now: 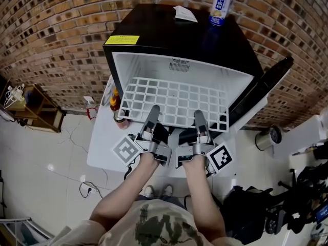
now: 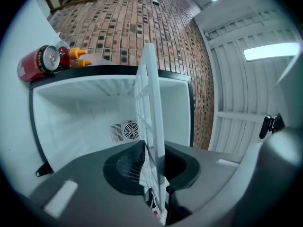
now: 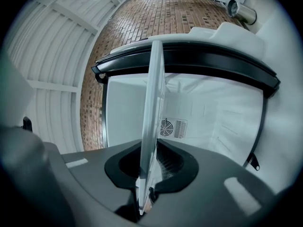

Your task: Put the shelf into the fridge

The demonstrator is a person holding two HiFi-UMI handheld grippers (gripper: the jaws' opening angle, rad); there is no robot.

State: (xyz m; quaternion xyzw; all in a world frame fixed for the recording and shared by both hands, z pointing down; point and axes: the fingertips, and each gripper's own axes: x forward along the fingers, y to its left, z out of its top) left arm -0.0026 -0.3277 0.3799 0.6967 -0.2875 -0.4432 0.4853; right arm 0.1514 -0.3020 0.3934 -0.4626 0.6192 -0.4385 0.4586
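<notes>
Brick wall (image 1: 56, 29) backs a black mini fridge (image 1: 154, 35) standing open, a drink can (image 1: 220, 6) on its top. Left gripper (image 1: 152, 114) and right gripper (image 1: 199, 119) each clamp the near edge of the white grid shelf (image 1: 174, 99), which lies flat across the fridge's mouth.

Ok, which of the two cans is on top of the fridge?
The blue-and-white can, upright at the back right of the fridge top. The red can stands lower, outside the fridge's left wall.
</notes>
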